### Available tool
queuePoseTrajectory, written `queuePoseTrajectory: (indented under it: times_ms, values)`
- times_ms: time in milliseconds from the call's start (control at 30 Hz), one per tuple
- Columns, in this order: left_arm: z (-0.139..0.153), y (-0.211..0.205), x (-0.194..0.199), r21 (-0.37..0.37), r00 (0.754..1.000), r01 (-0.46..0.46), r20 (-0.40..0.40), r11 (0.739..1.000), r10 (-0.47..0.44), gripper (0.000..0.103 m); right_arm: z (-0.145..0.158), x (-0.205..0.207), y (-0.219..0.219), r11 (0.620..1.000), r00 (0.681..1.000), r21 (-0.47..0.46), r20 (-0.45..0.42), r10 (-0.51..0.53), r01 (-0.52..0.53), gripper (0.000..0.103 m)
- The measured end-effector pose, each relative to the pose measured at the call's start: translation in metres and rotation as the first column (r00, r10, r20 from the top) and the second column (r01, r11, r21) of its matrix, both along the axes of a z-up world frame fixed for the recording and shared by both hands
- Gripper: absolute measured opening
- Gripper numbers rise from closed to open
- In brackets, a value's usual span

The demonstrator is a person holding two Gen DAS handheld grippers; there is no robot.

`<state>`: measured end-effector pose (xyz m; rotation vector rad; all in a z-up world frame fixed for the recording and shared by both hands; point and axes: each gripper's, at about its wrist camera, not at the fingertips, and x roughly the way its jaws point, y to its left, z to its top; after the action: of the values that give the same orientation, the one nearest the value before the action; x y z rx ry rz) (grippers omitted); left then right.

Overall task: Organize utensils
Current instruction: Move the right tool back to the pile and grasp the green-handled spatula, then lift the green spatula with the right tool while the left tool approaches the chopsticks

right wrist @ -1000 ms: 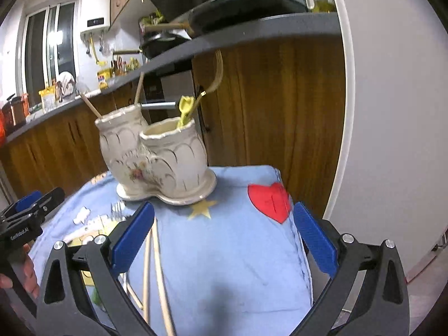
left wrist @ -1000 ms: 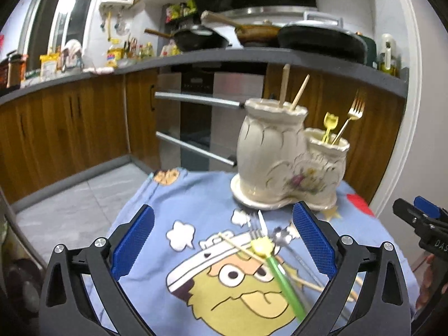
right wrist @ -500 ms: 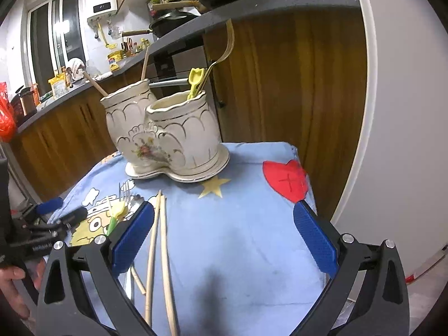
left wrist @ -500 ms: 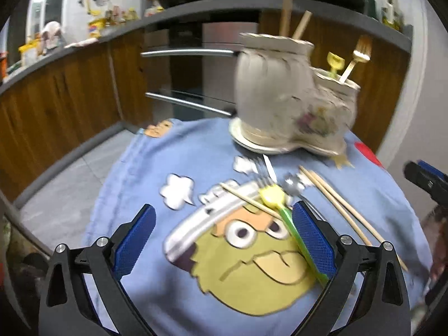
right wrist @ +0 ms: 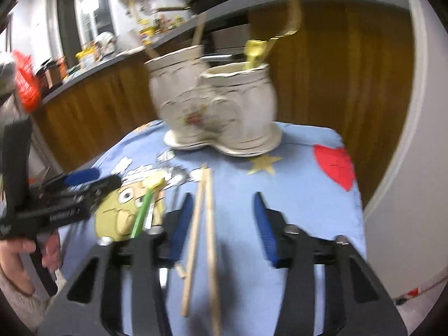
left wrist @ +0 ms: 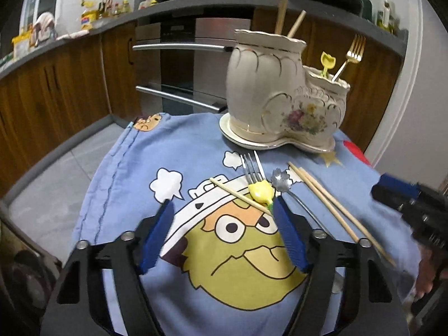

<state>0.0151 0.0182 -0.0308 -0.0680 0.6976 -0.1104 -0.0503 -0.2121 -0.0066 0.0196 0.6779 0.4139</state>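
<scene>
A: Left gripper (left wrist: 222,212)?
B: Blue-padded fingers (left wrist: 158,232) spread wide, pinching nothing, low over the blue cartoon-print cloth (left wrist: 134,168). Just ahead, near the right pad: yellow tulip-headed utensil with green handle (left wrist: 261,191), crossed by a single thin wooden stick (left wrist: 238,194). Silver fork (left wrist: 249,168) and silver flower-shaped spoon (left wrist: 281,180) lying beside it.

A: Right gripper (right wrist: 224,218)?
B: Also parted, empty. Pair of pale wooden chopsticks (right wrist: 205,218) flat on the cloth, running between the two fingers, nearer the left pad; touching or not, cannot tell through the blur.

A: And the holder?
B: Cream ceramic two-pot utensil holder with floral print (left wrist: 282,98) standing at the cloth's far edge, well beyond both grippers. Wooden sticks (left wrist: 281,9) upright in the taller pot; gold fork (left wrist: 350,56) and small yellow utensil (left wrist: 327,63) in the shorter.
</scene>
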Motion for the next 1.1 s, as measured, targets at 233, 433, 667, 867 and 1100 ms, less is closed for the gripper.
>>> queuePoseTrajectory:
  times_ms: [233,433,667,867,1100]
  values:
    - [0.000,0.013,0.000,-0.037,1.000,-0.024,-0.001,0.999,0.024,0.063,-0.005,-0.007,0.053,0.987,0.986,0.027,-0.050,0.158,-0.157,0.013]
    - [-0.004,0.027,0.001,-0.056,0.999,-0.031,-0.018,0.998,0.030,0.063,-0.014,-0.006,0.092,0.978,0.977,-0.049,-0.072,0.199,-0.202,0.010]
    - [-0.003,0.042,-0.001,-0.098,0.999,-0.034,-0.025,0.995,0.031,0.063,-0.024,0.007,0.103,0.980,0.982,-0.110,-0.108,0.153,-0.165,0.010]
    - [-0.001,0.044,-0.003,-0.113,1.000,-0.022,-0.019,0.993,0.020,0.063,-0.024,0.011,0.113,0.975,0.986,-0.166,-0.103,0.132,-0.148,0.010]
    - [0.000,0.048,-0.005,-0.120,0.999,-0.030,-0.014,0.992,0.029,0.063,-0.029,0.010,0.119,0.964,0.979,-0.200,-0.136,0.150,-0.176,0.010]
